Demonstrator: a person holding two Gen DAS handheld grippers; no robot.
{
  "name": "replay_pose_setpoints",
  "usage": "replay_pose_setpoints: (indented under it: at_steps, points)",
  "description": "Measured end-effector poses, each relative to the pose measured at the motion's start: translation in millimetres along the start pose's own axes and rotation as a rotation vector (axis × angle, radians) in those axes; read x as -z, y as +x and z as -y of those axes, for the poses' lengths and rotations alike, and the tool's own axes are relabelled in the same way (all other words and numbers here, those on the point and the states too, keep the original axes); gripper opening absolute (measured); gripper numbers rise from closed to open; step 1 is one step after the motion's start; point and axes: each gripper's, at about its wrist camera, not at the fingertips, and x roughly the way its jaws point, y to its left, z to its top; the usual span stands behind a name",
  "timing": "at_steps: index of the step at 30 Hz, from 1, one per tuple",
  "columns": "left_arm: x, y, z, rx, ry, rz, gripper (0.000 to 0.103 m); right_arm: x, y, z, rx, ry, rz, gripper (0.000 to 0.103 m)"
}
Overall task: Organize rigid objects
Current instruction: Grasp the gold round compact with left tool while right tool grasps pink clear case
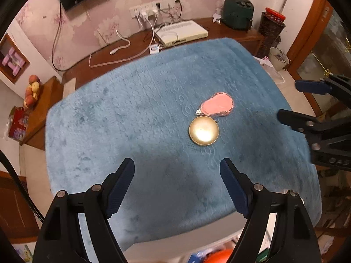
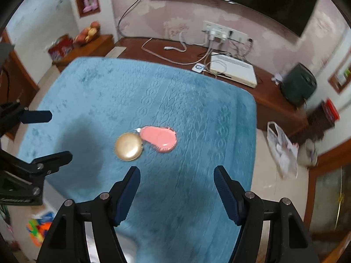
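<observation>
A round gold compact point(image 1: 204, 132) lies on the blue towel-covered table point(image 1: 131, 120), touching a pink teardrop-shaped correction tape point(image 1: 217, 105) just behind it. In the right wrist view the gold compact point(image 2: 129, 146) lies left of the pink correction tape point(image 2: 160, 139). My left gripper point(image 1: 177, 168) is open and empty, above the towel in front of the compact. My right gripper point(image 2: 177, 174) is open and empty, near and right of the objects. Each gripper shows at the edge of the other's view, the right one point(image 1: 291, 100) and the left one point(image 2: 58, 133).
A wooden sideboard point(image 1: 136, 50) behind the table carries a white box point(image 1: 182, 31), cables and a dark green appliance point(image 1: 237, 12). A fruit bowl point(image 1: 33, 92) stands on a low cabinet to the left. Bags and a bin point(image 2: 283, 146) sit on the floor to the right.
</observation>
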Motion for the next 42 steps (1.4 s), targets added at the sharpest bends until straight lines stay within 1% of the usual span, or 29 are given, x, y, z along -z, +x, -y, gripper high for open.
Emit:
replay_pose_setpoints:
  at_steps: [3, 7, 10, 14, 19, 24, 27, 28, 29, 38, 42]
  points:
    - [-4, 21, 7, 0.048, -0.009, -0.037, 0.083, -2, 31, -2, -0.037, -0.076, -0.008, 0.07]
    - [-8, 49, 17, 0.102, -0.018, -0.089, 0.083, -3, 58, 0, -0.059, -0.135, -0.011, 0.07]
    - [-11, 66, 20, 0.114, -0.034, -0.106, 0.082, -5, 74, 5, -0.076, -0.156, -0.005, 0.07]
    - [-15, 81, 21, 0.114, -0.053, -0.134, 0.082, -8, 89, 10, -0.12, -0.165, 0.005, 0.07]
    - [-17, 88, 23, 0.096, -0.059, -0.149, 0.083, -14, 106, 8, -0.15, -0.199, 0.004, 0.07]
    - [-18, 93, 19, 0.095, -0.096, -0.158, 0.083, -18, 115, -1, -0.148, -0.253, 0.02, 0.07]
    - [-19, 98, 17, 0.086, -0.116, -0.165, 0.083, -22, 116, 0, -0.17, -0.242, 0.041, 0.069]
    - [-19, 99, 16, 0.085, -0.121, -0.167, 0.082, -22, 115, 1, -0.189, -0.239, 0.05, 0.058]
    - [-19, 100, 16, 0.084, -0.125, -0.168, 0.083, -22, 114, 1, -0.193, -0.237, 0.056, 0.051]
    - [-30, 119, 26, 0.064, -0.122, -0.195, 0.083, -14, 107, 15, -0.183, -0.159, 0.076, 0.051]
    - [-37, 125, 25, 0.035, -0.115, -0.174, 0.082, -10, 108, 27, -0.192, -0.101, 0.068, 0.051]
